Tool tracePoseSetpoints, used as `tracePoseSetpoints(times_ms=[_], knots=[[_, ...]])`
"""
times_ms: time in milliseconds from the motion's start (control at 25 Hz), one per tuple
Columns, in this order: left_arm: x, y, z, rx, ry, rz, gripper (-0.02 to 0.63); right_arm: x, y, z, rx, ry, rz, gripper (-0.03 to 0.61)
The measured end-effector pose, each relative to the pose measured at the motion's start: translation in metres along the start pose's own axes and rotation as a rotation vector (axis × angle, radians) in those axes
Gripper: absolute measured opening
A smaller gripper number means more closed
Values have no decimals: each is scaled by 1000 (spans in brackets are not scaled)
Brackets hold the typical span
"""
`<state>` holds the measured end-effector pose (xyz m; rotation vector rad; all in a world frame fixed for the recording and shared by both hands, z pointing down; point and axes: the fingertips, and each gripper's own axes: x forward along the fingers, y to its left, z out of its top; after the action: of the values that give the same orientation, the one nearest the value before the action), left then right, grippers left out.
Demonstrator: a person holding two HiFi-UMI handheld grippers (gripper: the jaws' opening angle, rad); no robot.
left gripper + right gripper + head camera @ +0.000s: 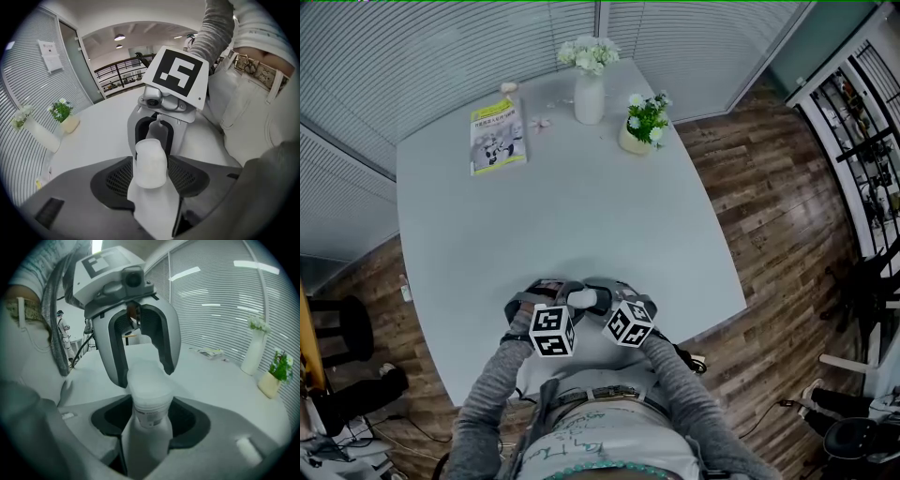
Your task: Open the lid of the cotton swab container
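Note:
A small white cotton swab container [581, 298] lies level between my two grippers, just above the table's front edge and close to my body. My right gripper [605, 295] is shut on its labelled body [150, 414], and the lid end [146, 380] points away from that camera. My left gripper [565, 292] faces it with its jaws spread wide. The lid end [151, 164] sits between them, clear of both mesh pads [117, 177]. In the right gripper view the left gripper's fingers [165, 341] stand on either side of the lid. I cannot tell whether the lid is loose.
On the grey table [581, 206], a green booklet [498, 136] lies at the far left. A white vase of flowers [589, 94] and a small potted plant [645, 127] stand at the far side. Wooden floor [769, 225] lies to the right.

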<state>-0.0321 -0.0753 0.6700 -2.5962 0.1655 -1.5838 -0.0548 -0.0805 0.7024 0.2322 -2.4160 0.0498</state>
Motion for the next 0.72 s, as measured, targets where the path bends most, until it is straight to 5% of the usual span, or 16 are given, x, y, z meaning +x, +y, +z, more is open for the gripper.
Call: tracePoseSetpoints(times_ms=[720], knots=[[2, -3, 2, 25, 61, -76, 187, -1, -1, 0, -9, -5, -2, 236]])
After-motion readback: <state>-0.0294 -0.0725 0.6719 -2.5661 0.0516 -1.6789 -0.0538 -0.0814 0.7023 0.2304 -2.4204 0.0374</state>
